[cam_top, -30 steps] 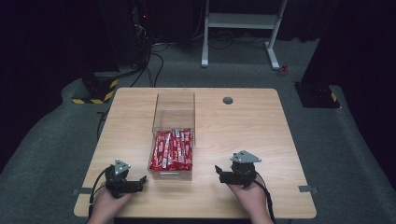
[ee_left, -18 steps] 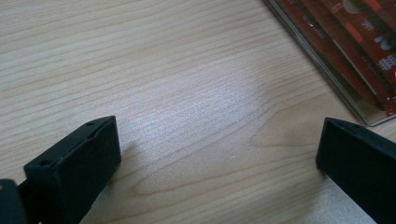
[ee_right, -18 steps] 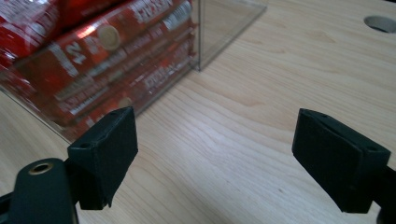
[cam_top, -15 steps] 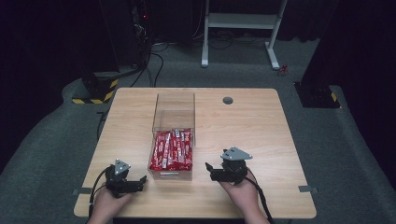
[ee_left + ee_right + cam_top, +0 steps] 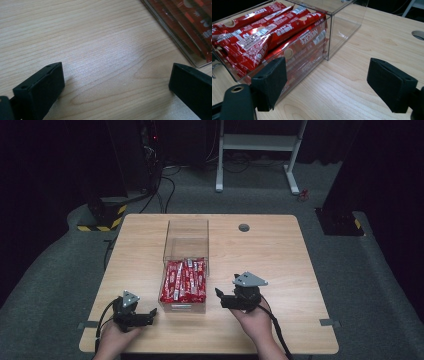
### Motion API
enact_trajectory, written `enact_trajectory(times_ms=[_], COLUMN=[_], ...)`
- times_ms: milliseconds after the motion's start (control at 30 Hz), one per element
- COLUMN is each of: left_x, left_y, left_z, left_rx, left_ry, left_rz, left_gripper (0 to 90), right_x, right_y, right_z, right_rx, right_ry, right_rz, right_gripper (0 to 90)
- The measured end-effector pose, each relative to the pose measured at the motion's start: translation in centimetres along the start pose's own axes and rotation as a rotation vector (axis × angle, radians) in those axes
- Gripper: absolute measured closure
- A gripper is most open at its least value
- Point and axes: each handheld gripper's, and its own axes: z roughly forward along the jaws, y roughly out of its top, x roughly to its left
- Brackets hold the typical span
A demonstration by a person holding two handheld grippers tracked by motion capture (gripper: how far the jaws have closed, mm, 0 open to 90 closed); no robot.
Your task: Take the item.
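Early stage of work on a clear acrylic box (image 5: 186, 237) standing lengthwise at the middle of a wooden table (image 5: 280, 260). The near half of the box holds a stack of red Nescafé coffee stick sachets (image 5: 184, 280); the far half appears empty, though its clear walls make this hard to confirm from the high view. The right gripper (image 5: 220, 296), held in the person's right hand (image 5: 252, 317), sits just beside the box's near right corner with its jaws spread wide and nothing between them; the right gripper view shows the sachets (image 5: 269, 32) packed behind the clear side wall (image 5: 342, 27), one jaw in front of that wall, the other over bare wood. The left gripper (image 5: 149, 315) rests low near the front edge of the table, left of the box, its jaws likewise wide apart and empty; in the left gripper view they stand over bare tabletop (image 5: 95, 50), with a corner of the box (image 5: 195, 62) at upper right. Judged from these views, no sachet has been taken out and none lies on the table; the reach, the grasp and the removal all remain to be done.
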Motion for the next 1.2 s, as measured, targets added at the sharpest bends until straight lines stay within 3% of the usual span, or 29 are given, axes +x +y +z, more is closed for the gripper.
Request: enact_trajectory(times_ms=[500,1200], left_x=[0.0,0.0], left_y=[0.0,0.0], left_z=[0.0,0.0], left_rx=[0.000,0.000], left_ry=[0.000,0.000], left_rz=[0.000,0.000], left_gripper=[0.5,0.5], right_x=[0.3,2.2], right_y=[1.6,3.6], right_z=[-0.2,0.7], right_rx=[-0.052,-0.086], right_ry=[0.013,0.076], right_rz=[-0.012,-0.032], right_gripper=[17.5,20.7])
